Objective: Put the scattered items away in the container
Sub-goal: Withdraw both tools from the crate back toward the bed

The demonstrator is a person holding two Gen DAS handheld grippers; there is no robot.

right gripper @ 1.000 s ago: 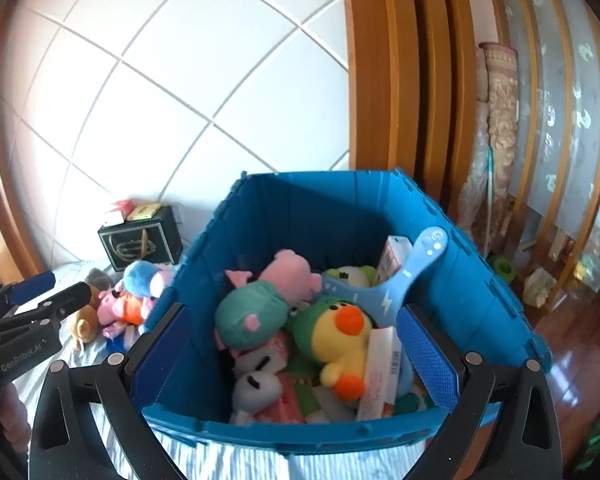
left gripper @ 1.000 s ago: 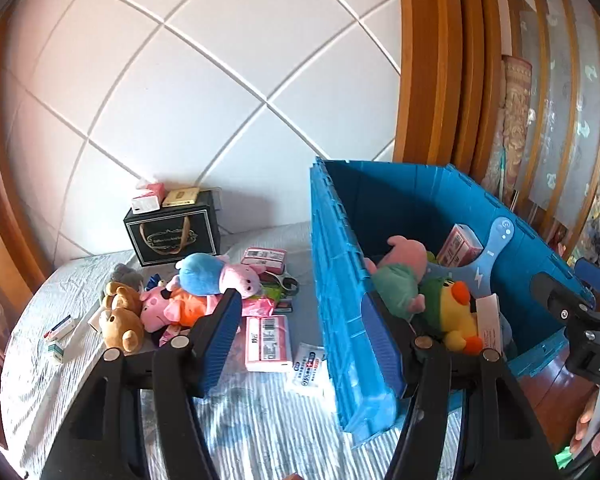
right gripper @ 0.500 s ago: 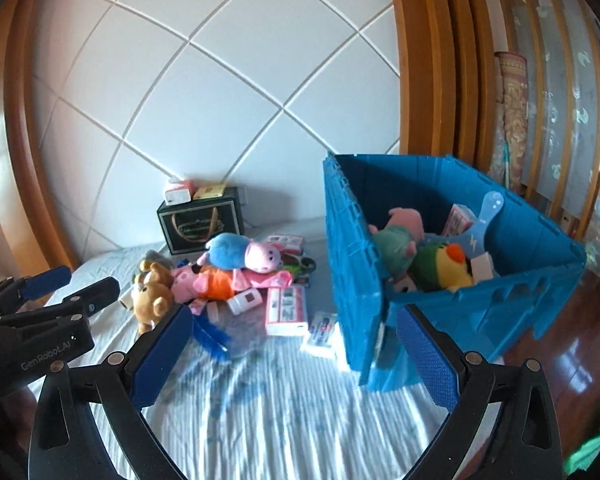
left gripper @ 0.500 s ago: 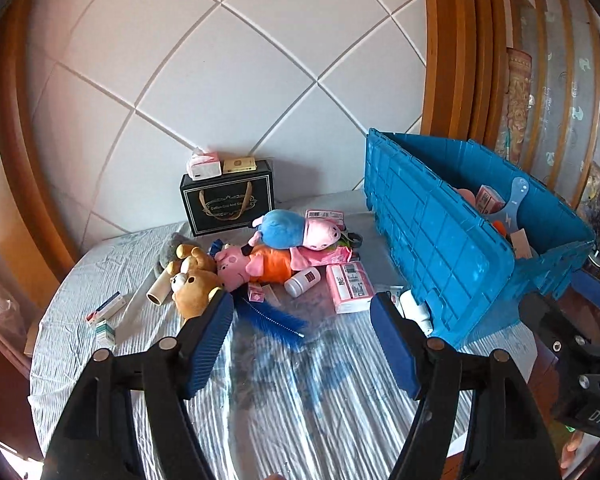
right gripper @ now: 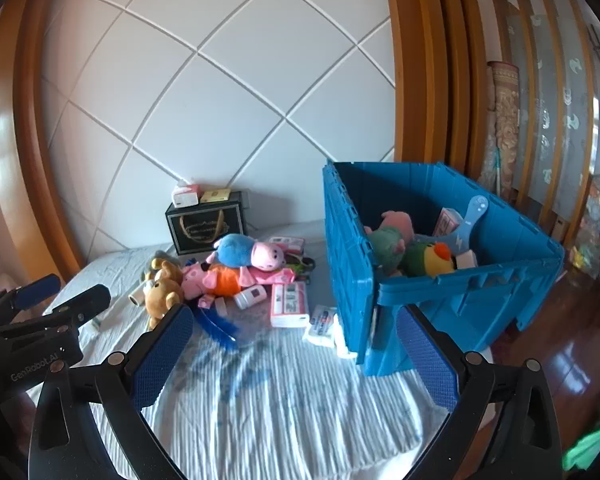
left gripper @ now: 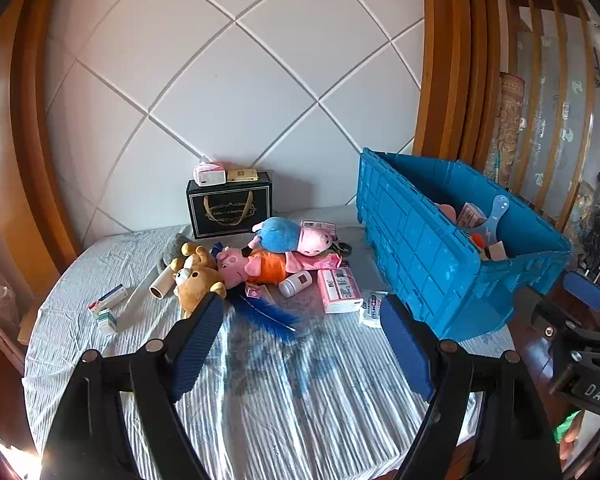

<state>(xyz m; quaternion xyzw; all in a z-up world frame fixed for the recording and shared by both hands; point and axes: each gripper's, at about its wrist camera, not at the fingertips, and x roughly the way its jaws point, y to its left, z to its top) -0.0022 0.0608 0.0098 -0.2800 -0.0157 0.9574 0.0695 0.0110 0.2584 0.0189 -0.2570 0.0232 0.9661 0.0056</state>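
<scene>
The crate (right gripper: 452, 304) at 3 o'clock is plain bright blue. The worktop (left gripper: 284, 392) wears a white cloth with fine ribbing and smudged blue print. At 11 o'clock lies a tan-brown teddy bear (left gripper: 194, 280), beside a pink pig plush (left gripper: 256, 266) in orange. Above it, another pig plush (left gripper: 296, 234) is blue with a pink head. The gift box (left gripper: 230, 210) at 12 o'clock is black with gold lettering. Each hand-held gripper carries blue ridged pads (right gripper: 160, 356) on black arms.
</scene>
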